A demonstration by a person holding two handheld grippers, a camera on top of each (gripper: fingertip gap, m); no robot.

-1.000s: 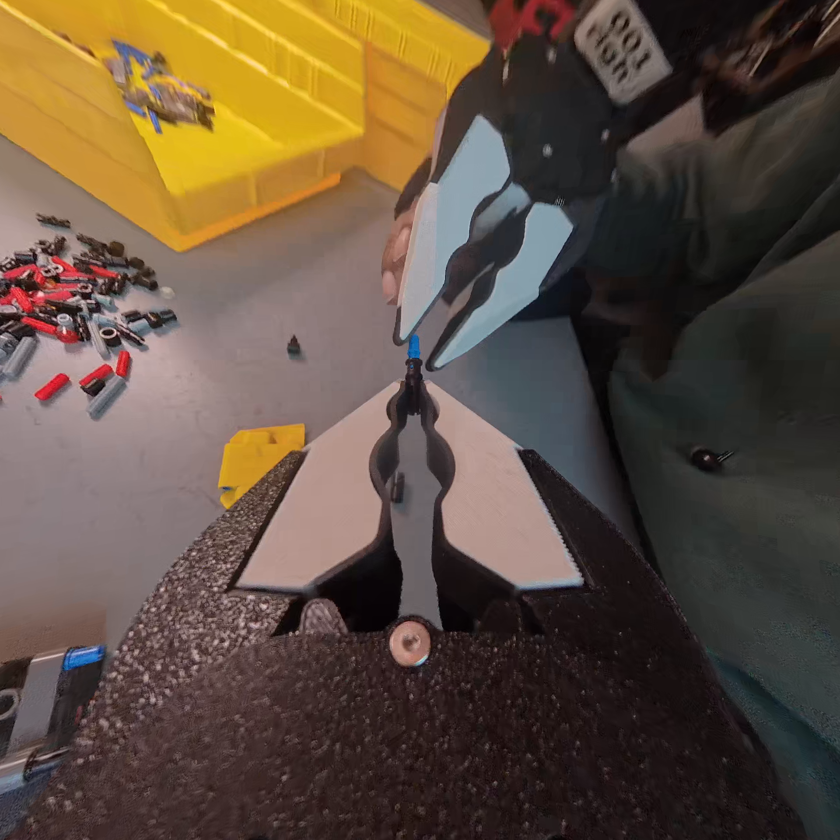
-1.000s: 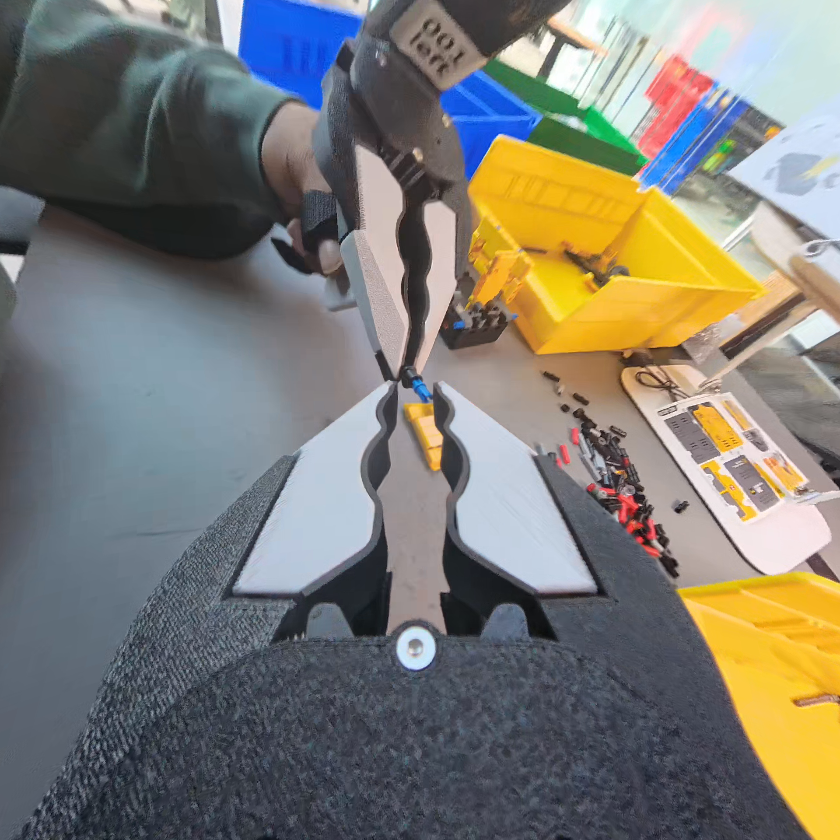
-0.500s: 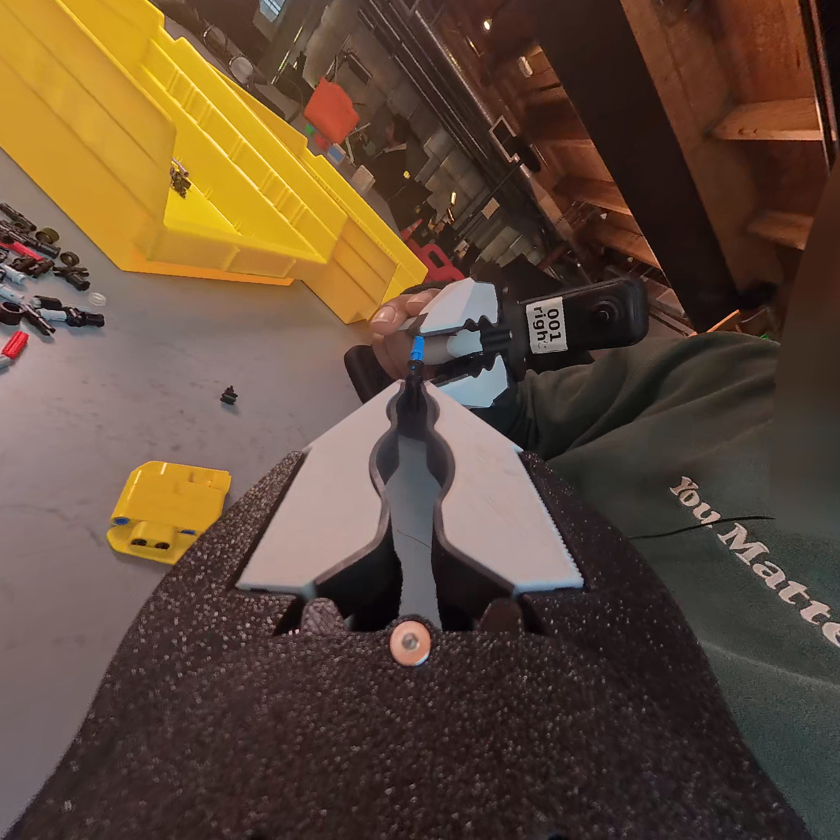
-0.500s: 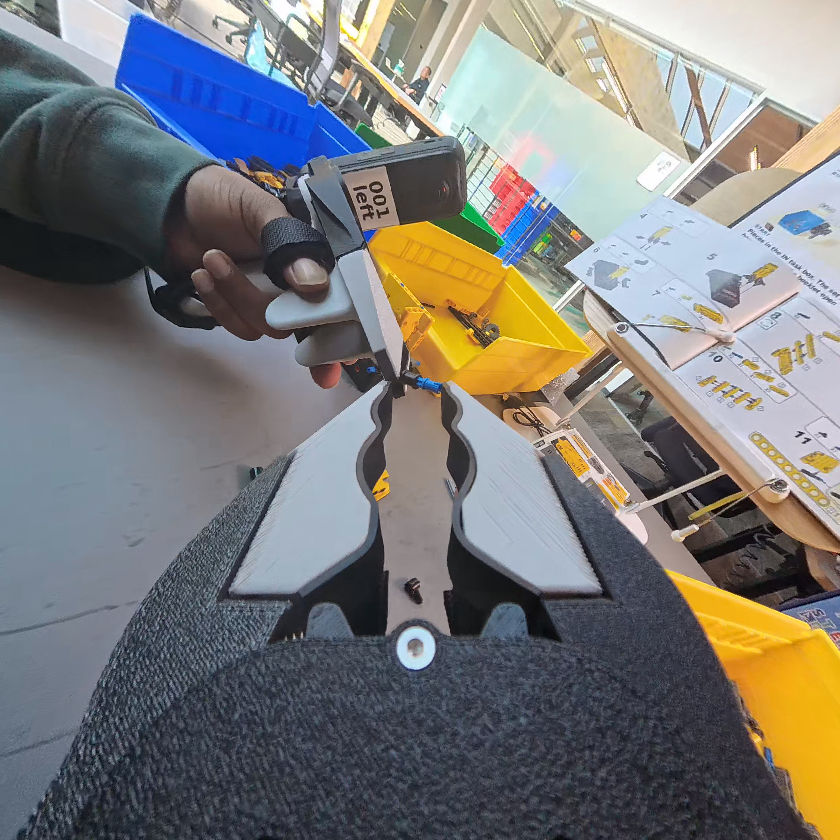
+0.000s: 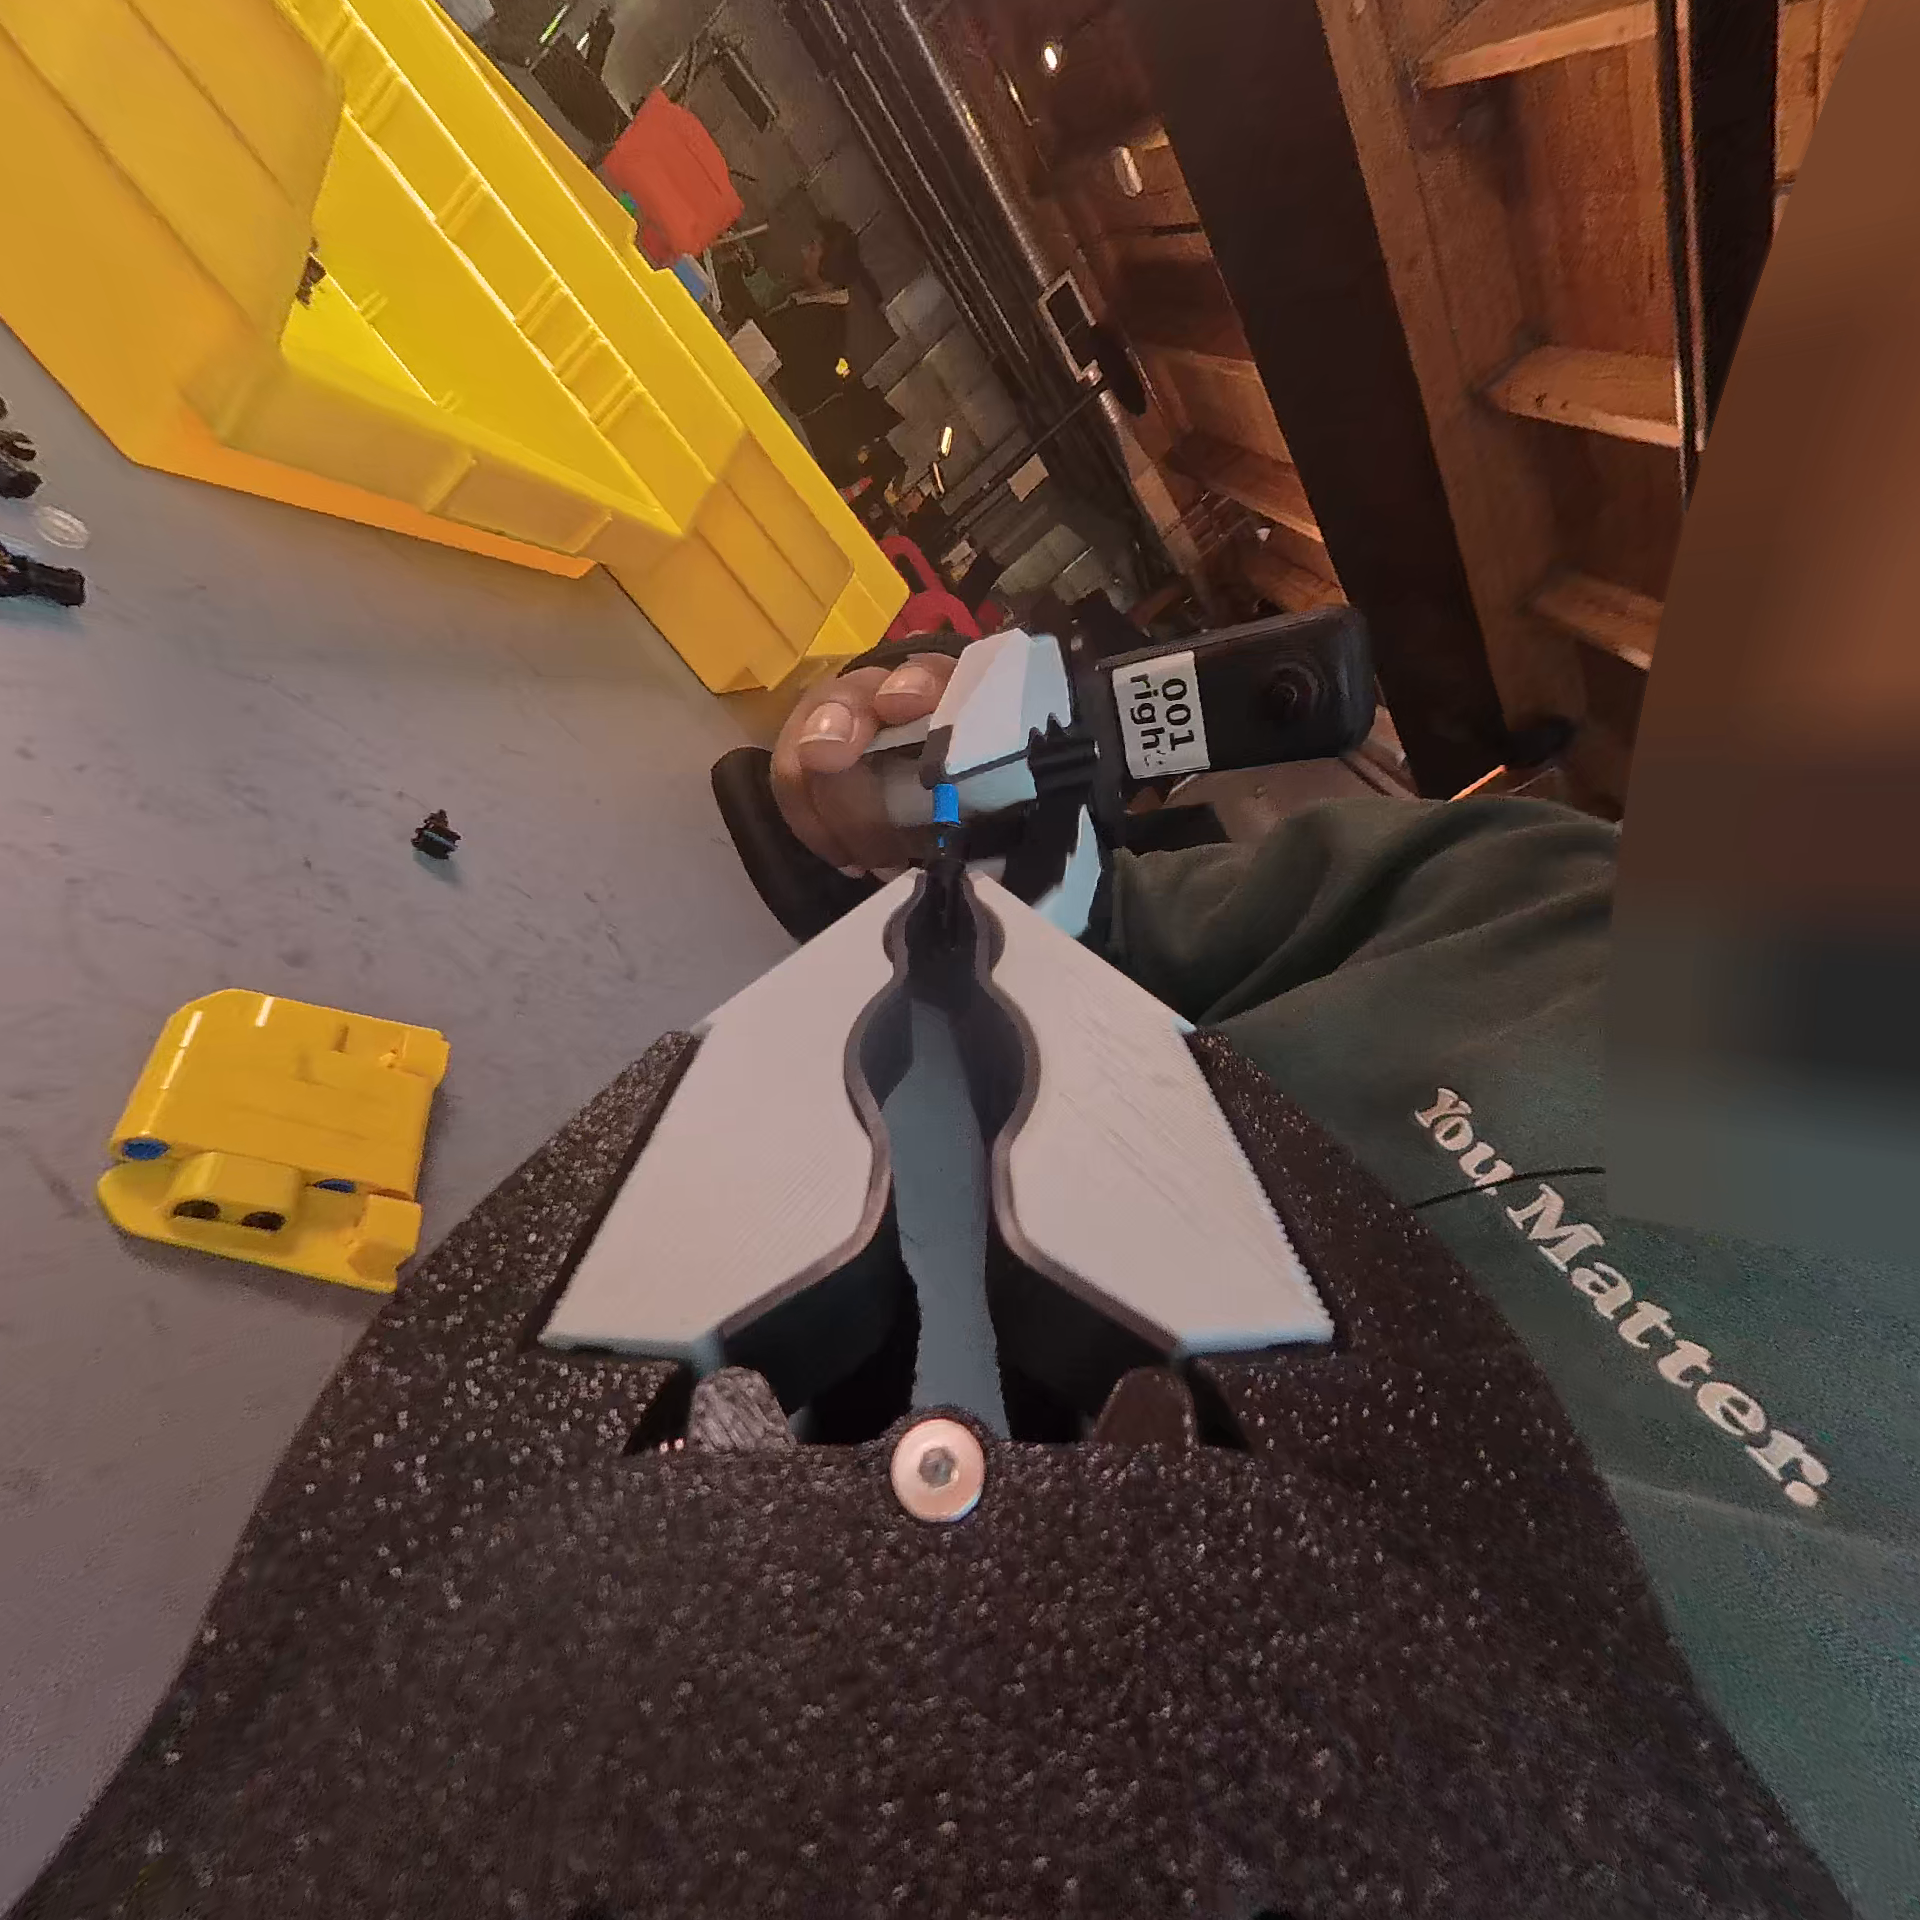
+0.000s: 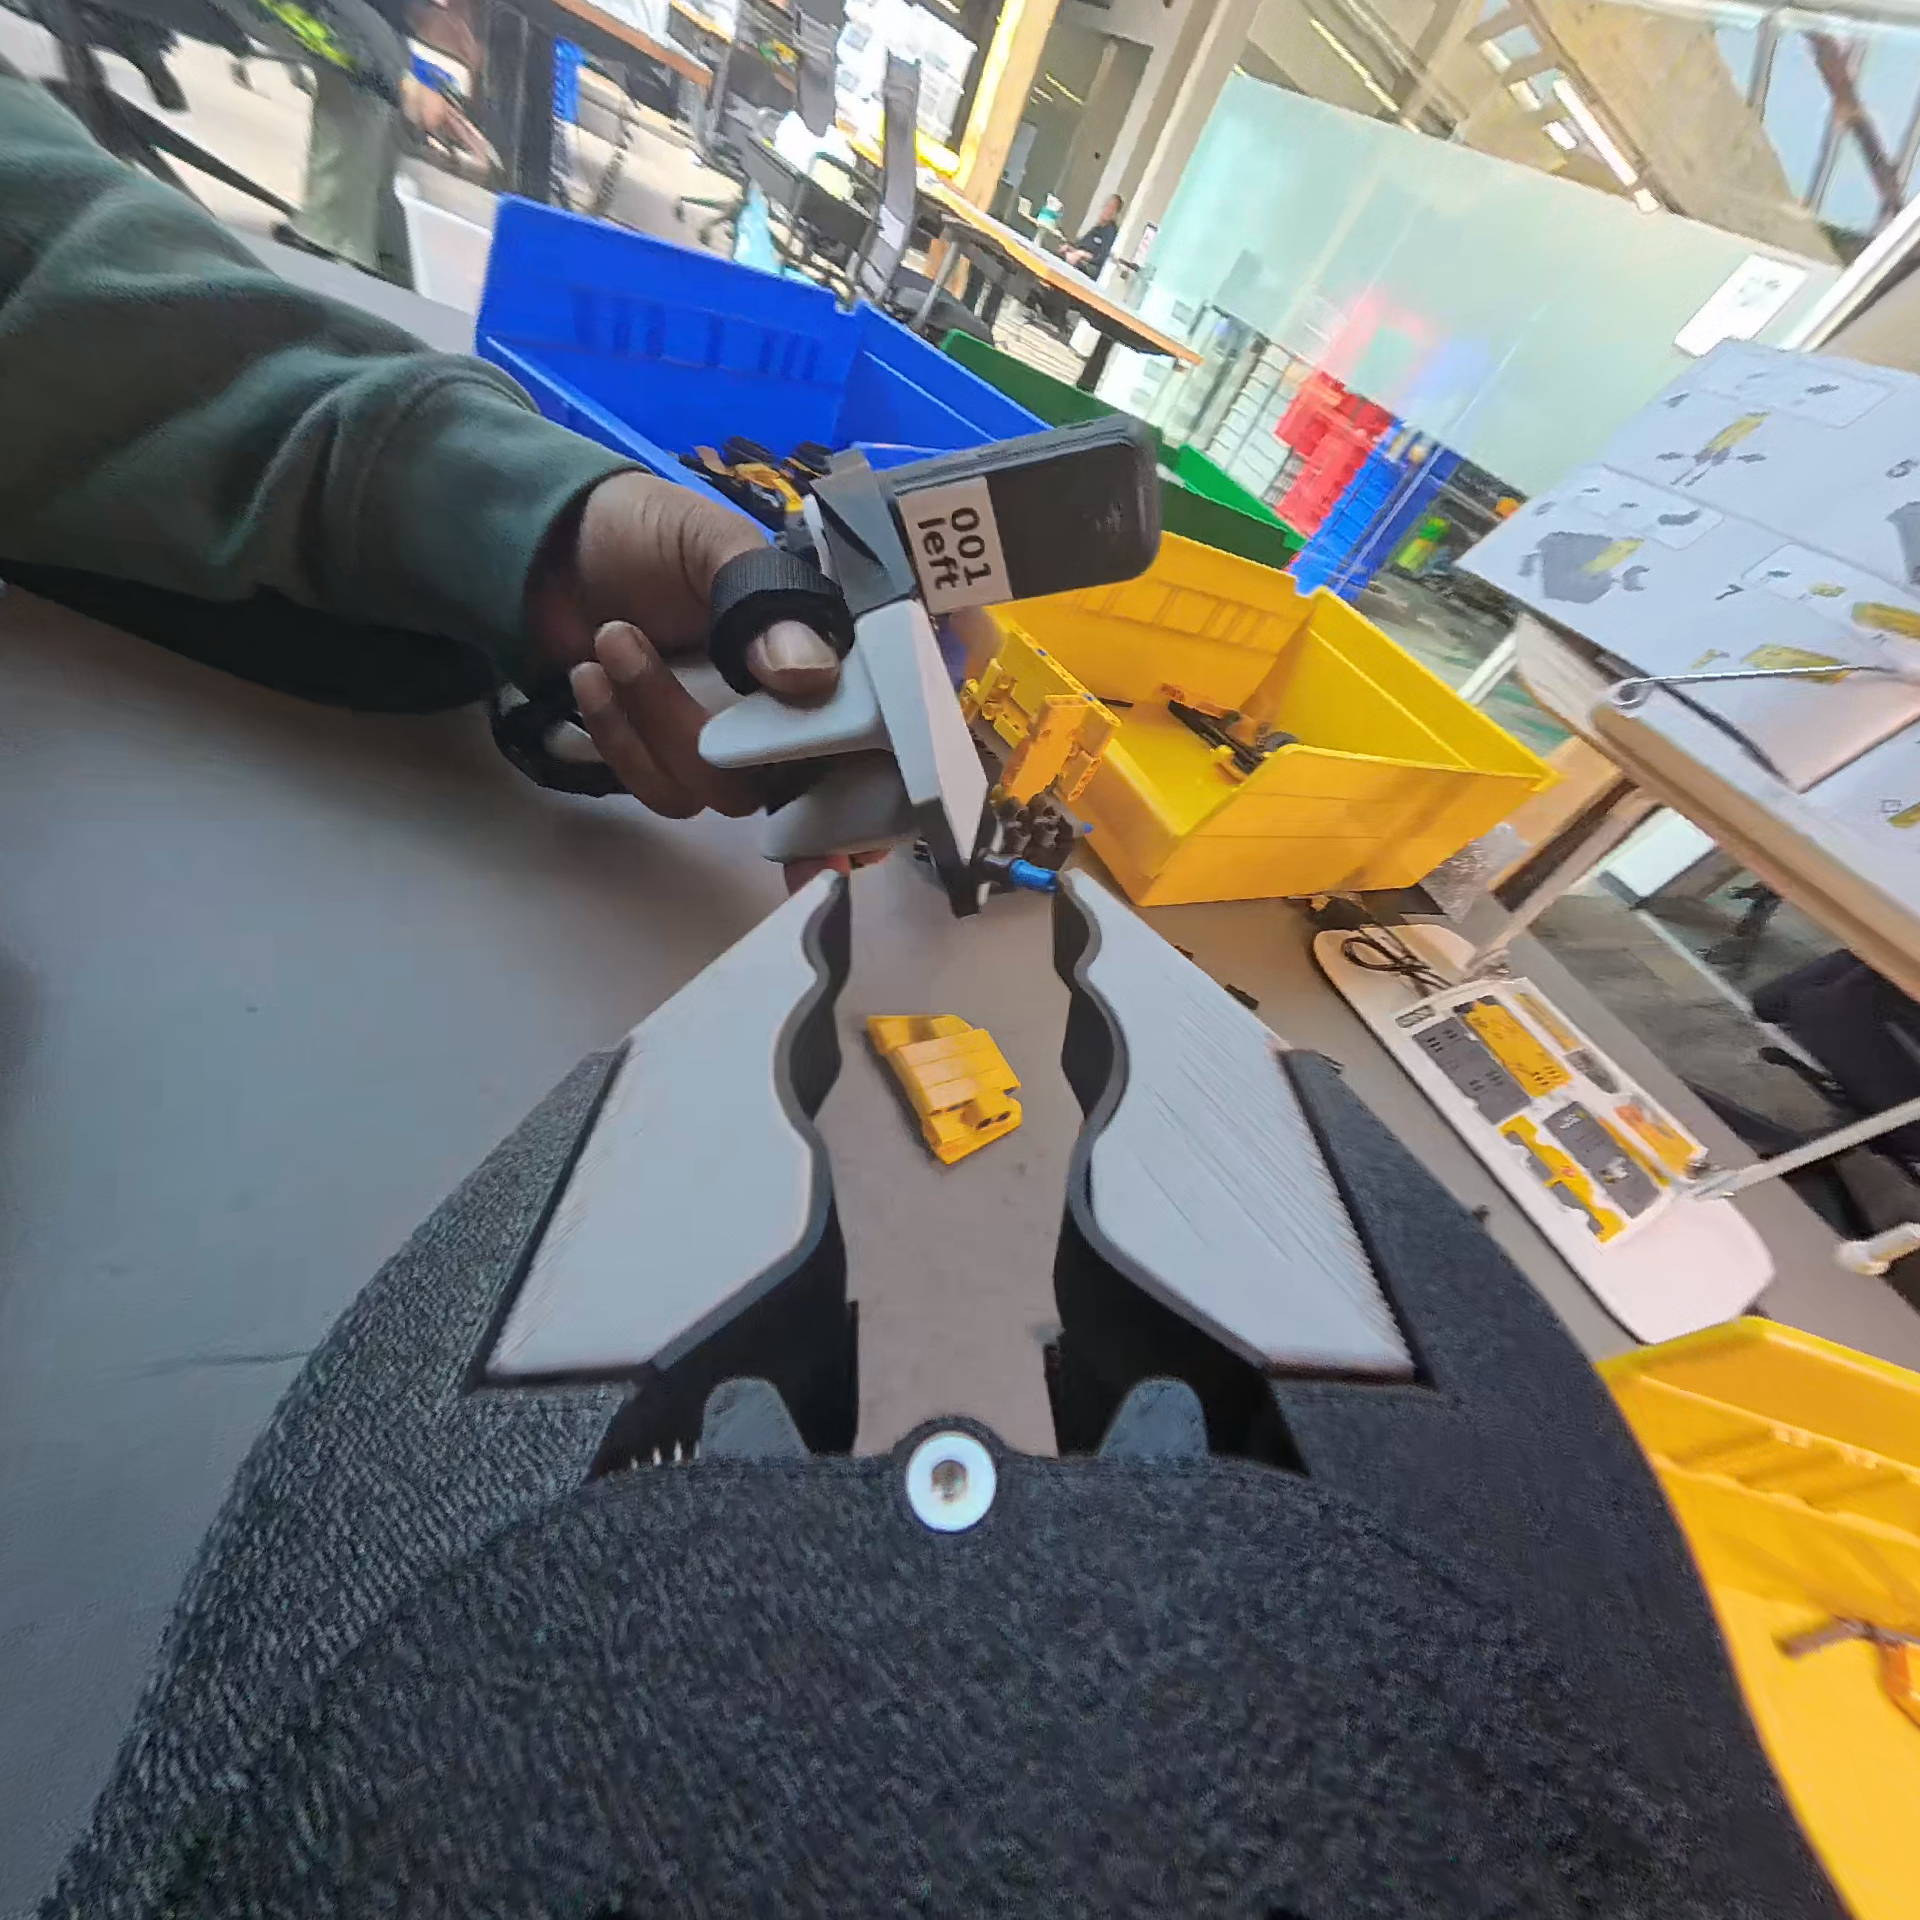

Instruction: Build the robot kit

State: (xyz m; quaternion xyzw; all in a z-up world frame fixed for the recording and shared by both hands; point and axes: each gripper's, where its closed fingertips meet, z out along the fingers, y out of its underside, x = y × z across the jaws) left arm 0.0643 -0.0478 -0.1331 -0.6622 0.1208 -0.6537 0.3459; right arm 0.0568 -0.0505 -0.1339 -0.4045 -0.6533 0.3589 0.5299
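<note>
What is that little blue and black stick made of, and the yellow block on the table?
The blue and black stick, pinched in the left gripper, looks like hard plastic: solid colour, smooth, faintly shiny. The yellow block seems to be glossy moulded plastic too, with crisp edges, round holes and bright glints. Neither can be told for sure by look alone.

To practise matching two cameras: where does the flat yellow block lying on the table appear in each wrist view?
Left wrist view: yellow block lies on the grey table, lower left, left of the left gripper.
Right wrist view: it shows at centre, seen between the right gripper's open fingers.
Shared landmark: the blue-tipped pin held by the left gripper.
</note>
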